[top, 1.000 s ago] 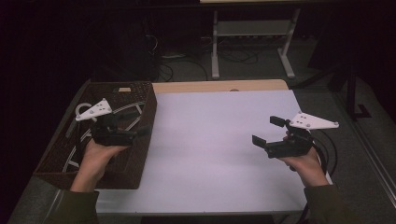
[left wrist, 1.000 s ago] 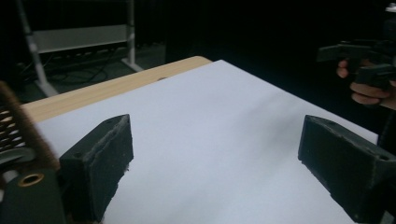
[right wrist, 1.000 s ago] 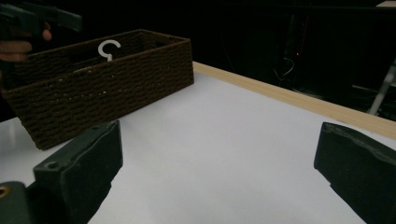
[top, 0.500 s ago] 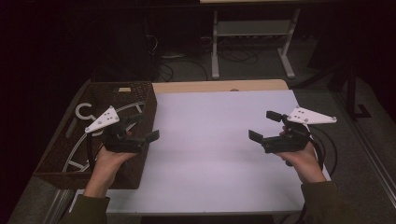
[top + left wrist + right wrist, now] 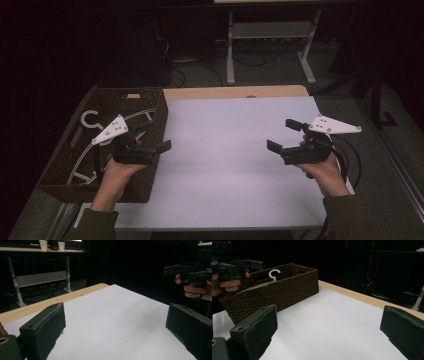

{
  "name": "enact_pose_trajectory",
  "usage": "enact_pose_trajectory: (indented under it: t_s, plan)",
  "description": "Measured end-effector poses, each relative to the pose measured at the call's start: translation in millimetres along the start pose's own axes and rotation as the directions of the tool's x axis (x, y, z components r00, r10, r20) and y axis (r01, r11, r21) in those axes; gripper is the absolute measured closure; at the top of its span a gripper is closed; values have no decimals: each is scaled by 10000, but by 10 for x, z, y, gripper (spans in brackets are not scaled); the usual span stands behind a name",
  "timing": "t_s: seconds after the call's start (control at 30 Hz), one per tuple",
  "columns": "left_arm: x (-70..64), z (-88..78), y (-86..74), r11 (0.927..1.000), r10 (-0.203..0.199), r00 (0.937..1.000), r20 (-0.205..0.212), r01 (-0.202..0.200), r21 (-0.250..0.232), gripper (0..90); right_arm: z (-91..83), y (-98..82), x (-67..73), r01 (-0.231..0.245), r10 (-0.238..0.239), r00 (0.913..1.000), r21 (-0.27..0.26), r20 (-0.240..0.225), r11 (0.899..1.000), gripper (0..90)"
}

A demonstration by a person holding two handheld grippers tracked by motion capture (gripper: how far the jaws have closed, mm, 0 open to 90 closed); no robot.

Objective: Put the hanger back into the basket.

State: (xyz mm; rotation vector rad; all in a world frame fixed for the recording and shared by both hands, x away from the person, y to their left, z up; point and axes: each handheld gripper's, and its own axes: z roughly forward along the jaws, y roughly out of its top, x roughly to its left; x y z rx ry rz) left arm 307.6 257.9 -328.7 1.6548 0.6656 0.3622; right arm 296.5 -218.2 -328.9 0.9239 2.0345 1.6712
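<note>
Hangers (image 5: 92, 131): white, lying inside the brown wicker basket (image 5: 155, 120) at the left edge of the table; one hook (image 5: 274, 273) pokes up near the basket's far end. None is out on the white sheet (image 5: 240, 150) yet.

Left gripper (image 5: 152, 137): held just above the basket's right wall, pointing right across the sheet. Jaws have just been opening and now stand wide, nothing between them.

Right gripper (image 5: 282, 136): held over the right part of the sheet, pointing left toward the basket, well apart from it. Jaws spread wide, empty.

Progress, my read: nothing held and nothing laid out on the sheet. If the job is pulling the hangers out, the whole pick is still left.

Room: the middle of the sheet is bare, lots of free travel between the two grippers. Wooden table strip (image 5: 235, 92) runs along the far edge. Constraints: the basket walls are tall, so a reach for a hanger goes in from above; the left gripper sits close to the right wall. The right hand is near the sheet's right edge, cables (image 5: 350, 155) trailing off there.
</note>
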Motion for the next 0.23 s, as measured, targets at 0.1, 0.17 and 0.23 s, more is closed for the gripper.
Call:
enact_pose_trajectory:
  t_s: [0.1,0.17,0.23]
  plan:
    - [0,-1,0,10000,0,10000,12,0,6,24,-6,3,-4,20,-20,10000,-42,1,10000,6]
    - [1,-5,0,10000,-27,10000,25,27,-4,24,-6,3,-2,40,-40,10000,-60,-3,10000,6]
    - [-3,-8,3,10000,-44,10000,34,44,2,24,-8,2,0,70,-70,10000,-51,-15,10000,7]
